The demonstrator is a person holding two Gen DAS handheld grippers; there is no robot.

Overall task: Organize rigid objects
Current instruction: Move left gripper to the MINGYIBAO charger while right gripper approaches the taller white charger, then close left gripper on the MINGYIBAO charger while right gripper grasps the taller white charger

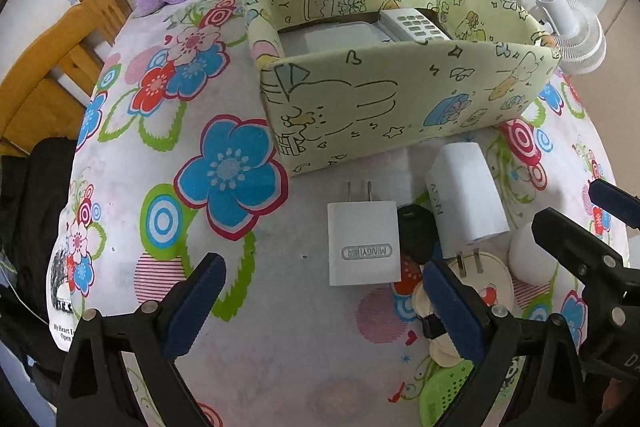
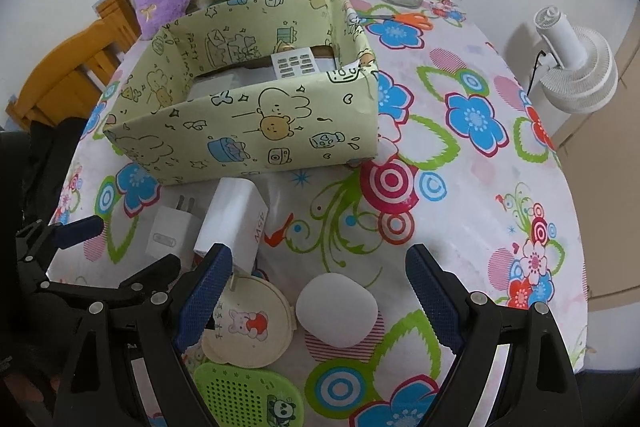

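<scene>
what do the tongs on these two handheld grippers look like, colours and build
Both match. The left tongs and right tongs have matte black plastic frames with triangular cut-outs and round silver rivets at the joints. Each finger ends in a long dark blue pad with a fine dotted grip texture. No cables or sleeves are visible in either view.

- We see the black object [image 1: 416, 231] only partly, wedged between two white chargers; what it is we cannot tell.
- The box's near wall [image 2: 256, 131] hides most of its contents.
- The green perforated case [image 2: 248, 395] runs off the frame's bottom edge.
</scene>
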